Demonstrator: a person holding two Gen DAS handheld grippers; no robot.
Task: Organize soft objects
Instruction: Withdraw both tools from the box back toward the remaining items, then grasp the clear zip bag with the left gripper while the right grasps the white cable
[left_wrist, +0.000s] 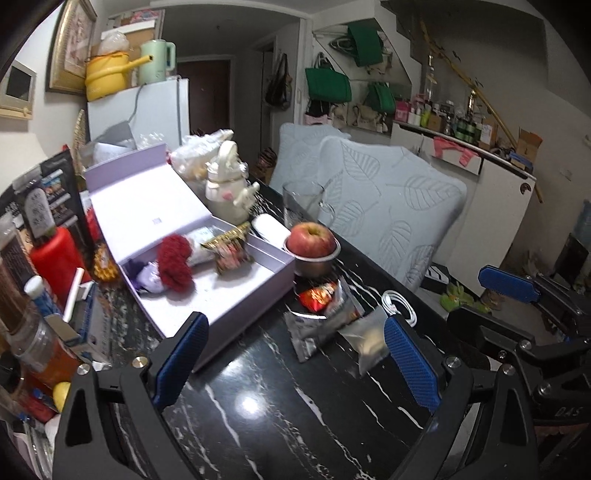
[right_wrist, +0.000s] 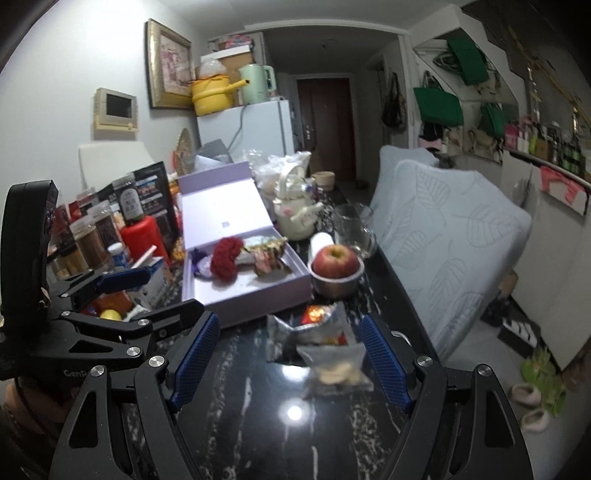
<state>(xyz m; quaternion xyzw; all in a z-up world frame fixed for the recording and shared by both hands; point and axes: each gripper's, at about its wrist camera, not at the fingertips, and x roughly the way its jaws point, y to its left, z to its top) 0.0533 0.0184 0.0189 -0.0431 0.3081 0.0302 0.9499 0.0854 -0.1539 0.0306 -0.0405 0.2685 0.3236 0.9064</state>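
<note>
Soft objects were split between two spots in the left wrist view: a red fuzzy bundle (left_wrist: 174, 265), a purple pouch (left_wrist: 149, 277) and a patterned sachet (left_wrist: 232, 254) already lay inside the open lavender box (left_wrist: 236, 310), while a silver snack packet (left_wrist: 325, 321) and a clear pouch (left_wrist: 365, 341) lay on the black marble table (left_wrist: 258, 406) just in front of the box's right corner. An apple (left_wrist: 311, 239) sat in a metal bowl (left_wrist: 316, 264) beside the box, and a coiled white cable (left_wrist: 400, 301) lay near the packets. The left gripper (left_wrist: 295, 358) was spread wide and held nothing, hovering over bare table short of the packets.

From the right wrist view, the right gripper (right_wrist: 288, 358) was likewise wide open and empty, and the clear pouch (right_wrist: 338, 365) lay between its blue pads, nearer the right one, with the silver snack packet (right_wrist: 314, 328) just beyond. Whether the pads were down at the pouch's level was hard to tell. The box (right_wrist: 258, 291) stood further on to the left, its lid up.

Judged from this, the step in hand was the approach to a loose packet, with part of the sorting already done. The next move would call for lowering over the clear pouch, closing gently on its slack film without snagging the packet under its far edge, then carrying it left into the box's free floor.
</note>
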